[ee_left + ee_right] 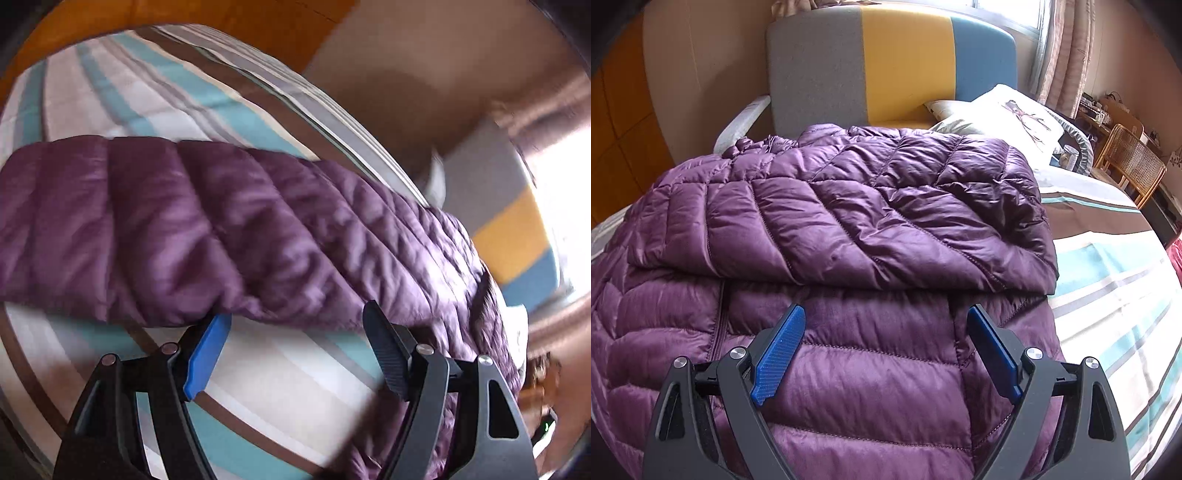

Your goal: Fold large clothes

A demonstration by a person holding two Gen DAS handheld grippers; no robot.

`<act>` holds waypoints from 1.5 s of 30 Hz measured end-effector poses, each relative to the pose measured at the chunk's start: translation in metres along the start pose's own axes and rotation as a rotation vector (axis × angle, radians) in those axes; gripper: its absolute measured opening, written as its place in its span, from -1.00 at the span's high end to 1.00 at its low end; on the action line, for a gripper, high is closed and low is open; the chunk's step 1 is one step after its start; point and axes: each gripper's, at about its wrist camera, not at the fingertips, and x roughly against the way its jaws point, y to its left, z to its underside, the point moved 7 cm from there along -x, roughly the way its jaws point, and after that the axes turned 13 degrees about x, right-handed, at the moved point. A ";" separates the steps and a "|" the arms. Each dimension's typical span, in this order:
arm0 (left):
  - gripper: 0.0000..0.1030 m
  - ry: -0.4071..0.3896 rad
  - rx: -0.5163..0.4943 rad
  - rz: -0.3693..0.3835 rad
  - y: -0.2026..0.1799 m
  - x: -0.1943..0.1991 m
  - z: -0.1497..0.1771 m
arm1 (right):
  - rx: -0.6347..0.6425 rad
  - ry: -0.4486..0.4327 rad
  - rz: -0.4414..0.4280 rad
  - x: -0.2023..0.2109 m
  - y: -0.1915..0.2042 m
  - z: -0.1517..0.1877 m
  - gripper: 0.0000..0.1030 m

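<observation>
Purple jacket [849, 221] lies on the striped bed [1108, 277], upper part folded down over lower. My right gripper [886, 350] hangs above it, jaws apart, empty. My left gripper [295, 350], also spread, sits at the jacket's edge.

— Left view? My left gripper [295, 328] camera sits low, tilted, close beside the purple jacket [229, 229], looking across the striped bedspread [155, 92].

— Right? From my right gripper [886, 332], just above the jacket [849, 206], facing the headboard [886, 55]. Both views share jacket, bedspread, headboard.
</observation>
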 end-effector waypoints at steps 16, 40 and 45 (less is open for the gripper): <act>0.85 -0.155 -0.144 -0.043 -0.065 -0.010 -0.061 | -0.013 0.013 -0.039 -0.008 -0.001 0.009 -0.73; 0.16 0.126 -0.966 0.322 -0.234 -0.006 0.193 | -0.034 0.022 -0.114 -0.012 -0.008 0.007 -0.73; -0.21 0.106 -0.929 0.375 -0.221 0.013 0.186 | -0.011 -0.018 -0.199 -0.002 -0.004 -0.010 -0.36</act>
